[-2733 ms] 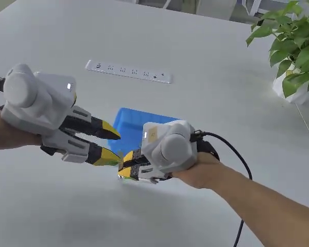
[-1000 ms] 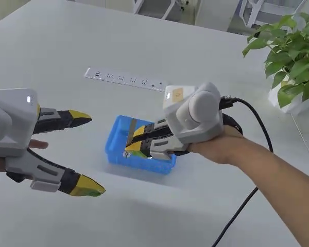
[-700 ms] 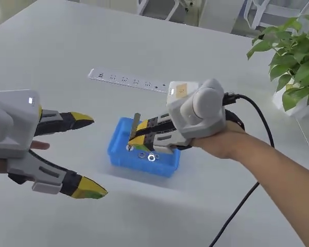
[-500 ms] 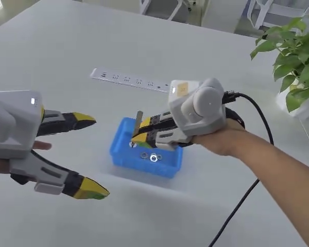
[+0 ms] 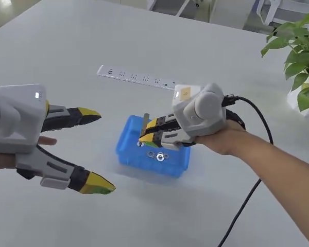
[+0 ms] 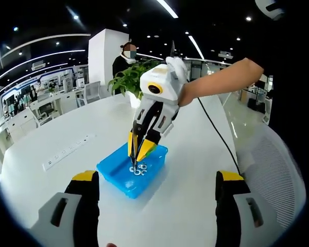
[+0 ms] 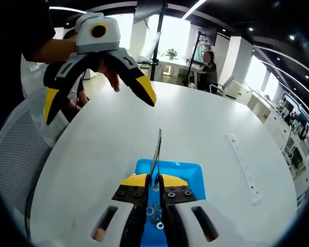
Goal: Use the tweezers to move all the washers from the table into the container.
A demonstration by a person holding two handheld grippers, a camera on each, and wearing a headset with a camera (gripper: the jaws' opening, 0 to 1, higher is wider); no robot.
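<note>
Container (image 5: 144, 165): stood on the table (image 5: 67, 41), near its middle.
Washers (image 5: 158, 156): lay together inside the container, on its floor, toward the near wall.
Right gripper (image 5: 148, 135): hung over the container, reaching in from the right.
Tweezers (image 5: 146, 123): were clamped between the right gripper's closed jaws and stuck out past them over the container; whether they touched the washers could not be told.
Left gripper (image 5: 104, 151): was above the table, left of the container and apart from it, jaws spread wide toward it.
Power strip (image 5: 136, 78): lay flat behind the container, farther back on the table.
Plant (image 5: 298, 51): stood at the far right, well apart from the container.
</note>
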